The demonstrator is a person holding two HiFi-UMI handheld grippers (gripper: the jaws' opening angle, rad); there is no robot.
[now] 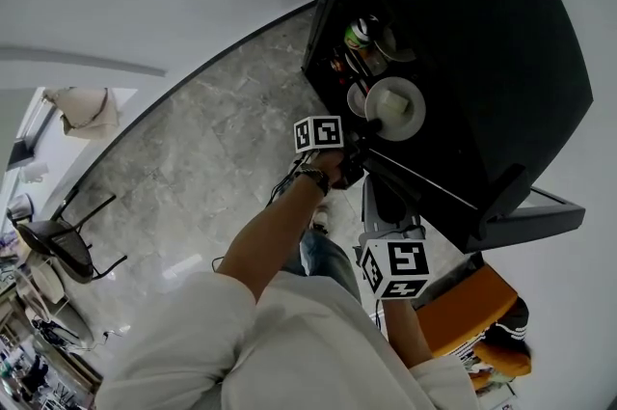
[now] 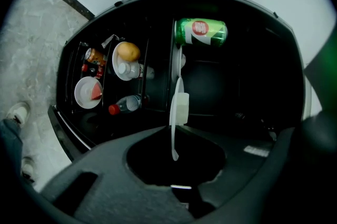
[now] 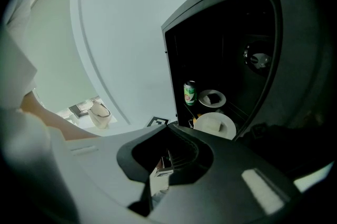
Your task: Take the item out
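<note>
Open black fridge (image 1: 482, 61): a white plate (image 2: 176, 91) stands edge-on, its rim clamped between the left gripper's (image 2: 174, 127) fingers, a pale block (image 2: 182, 108) just beyond their tips. The right gripper's (image 3: 168, 128) fingers are together, empty.

Office-like room, stone floor (image 1: 193, 157), chairs (image 1: 67, 242), food cabinet (image 1: 501, 61)

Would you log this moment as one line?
left gripper: shut on plate rim | plate: inside cabinet, bearing pale block | right gripper: empty
</note>
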